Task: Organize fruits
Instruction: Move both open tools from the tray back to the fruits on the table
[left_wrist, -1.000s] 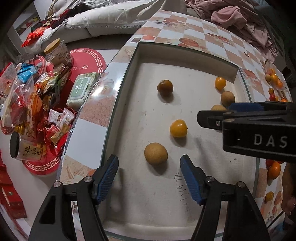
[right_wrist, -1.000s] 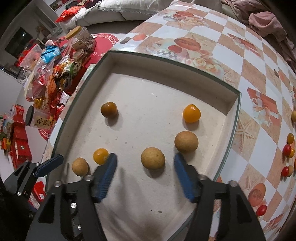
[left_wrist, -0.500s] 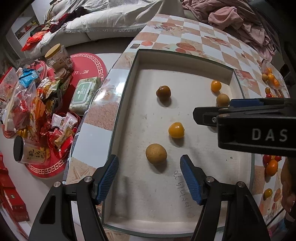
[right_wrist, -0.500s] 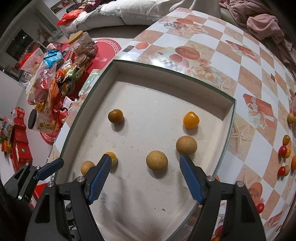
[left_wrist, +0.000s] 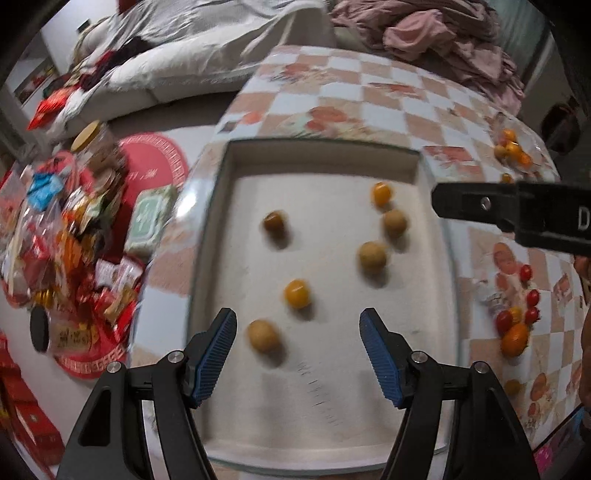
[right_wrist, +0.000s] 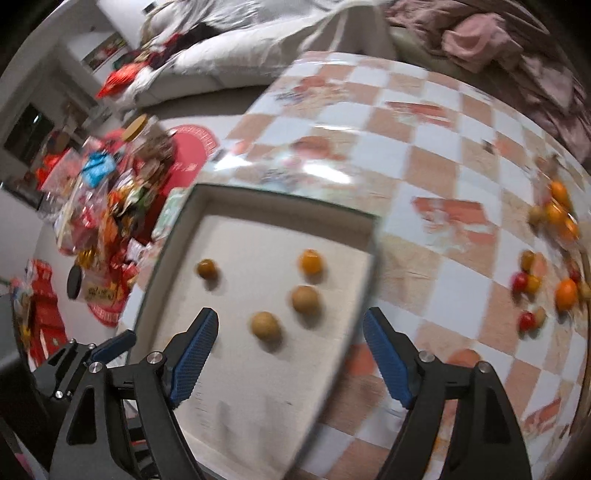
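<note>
A shallow white tray (left_wrist: 436, 236) lies on the checkered table and holds several small fruits: tan round ones (left_wrist: 263, 335) (left_wrist: 373, 256) (left_wrist: 395, 222), orange ones (left_wrist: 296, 293) (left_wrist: 381, 193) and a brown one (left_wrist: 275, 222). My left gripper (left_wrist: 298, 355) is open and empty above the tray's near end. My right gripper (right_wrist: 291, 353) is open and empty, raised over the tray's right edge (right_wrist: 364, 280); two tan fruits (right_wrist: 265, 325) (right_wrist: 306, 300) lie ahead of it. It shows at the right in the left wrist view (left_wrist: 517, 210).
Loose red and orange fruits (left_wrist: 515, 325) lie on the table right of the tray, with another cluster (right_wrist: 557, 214) farther back. Snack packets and jars (left_wrist: 66, 229) crowd the floor at the left. A sofa with clothes (left_wrist: 424, 33) is behind the table.
Both grippers have pulled back and risen, so the tray looks smaller. The right gripper has shifted right and its jaws have opened wider. The fruits have stayed in place.
</note>
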